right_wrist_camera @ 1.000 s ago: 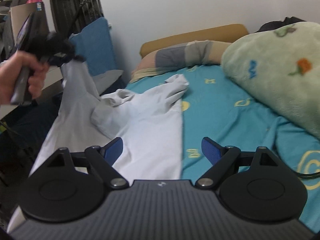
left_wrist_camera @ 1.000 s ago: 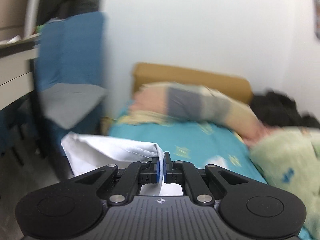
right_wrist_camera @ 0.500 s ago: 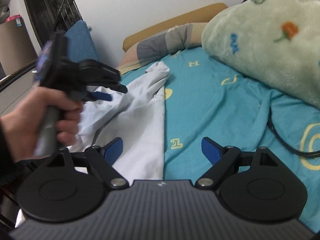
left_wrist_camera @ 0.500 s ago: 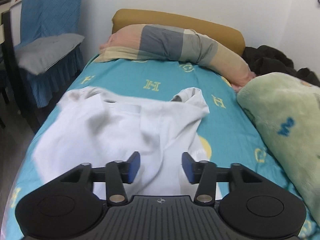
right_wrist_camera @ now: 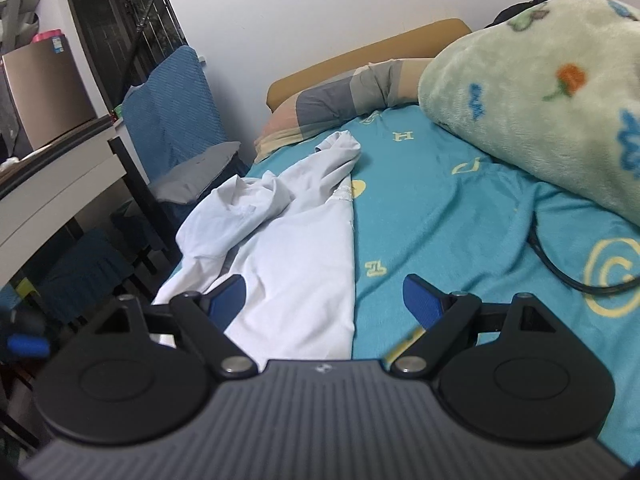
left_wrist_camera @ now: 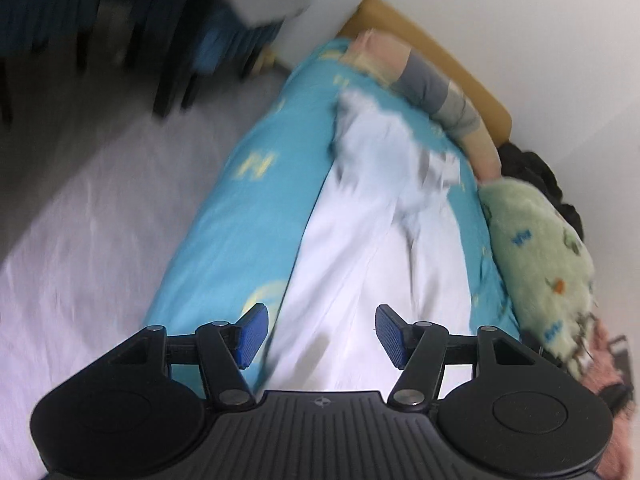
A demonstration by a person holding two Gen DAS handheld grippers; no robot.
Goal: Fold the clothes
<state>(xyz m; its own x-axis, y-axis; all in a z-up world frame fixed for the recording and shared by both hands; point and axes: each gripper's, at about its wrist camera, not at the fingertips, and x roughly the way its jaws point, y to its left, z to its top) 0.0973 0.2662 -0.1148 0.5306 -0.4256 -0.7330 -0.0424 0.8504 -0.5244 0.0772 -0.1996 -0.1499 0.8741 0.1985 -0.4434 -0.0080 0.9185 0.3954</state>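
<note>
A white garment [right_wrist_camera: 296, 248] lies lengthwise on the turquoise bed sheet [right_wrist_camera: 448, 216], its far end rumpled and bunched near the pillow. In the blurred left wrist view the garment [left_wrist_camera: 372, 240] runs from the pillow down to my fingers. My left gripper [left_wrist_camera: 318, 334] is open and empty, above the garment's near end by the bed's left edge. My right gripper [right_wrist_camera: 324, 300] is open and empty, above the garment's near right edge. The left gripper's blue tip [right_wrist_camera: 26, 346] shows at the far left of the right wrist view.
A green fleece blanket [right_wrist_camera: 552, 92] fills the bed's right side. A striped pillow [right_wrist_camera: 340, 100] lies against the tan headboard [right_wrist_camera: 360, 60]. A black cable [right_wrist_camera: 560, 268] lies on the sheet. A blue-covered chair [right_wrist_camera: 172, 120] and a white desk [right_wrist_camera: 52, 188] stand left of the bed, above the grey floor [left_wrist_camera: 80, 220].
My left gripper let go of the white garment, which now lies on the bed, then opened wider and swung back and down to the bed's near left edge. The right gripper stayed open.
</note>
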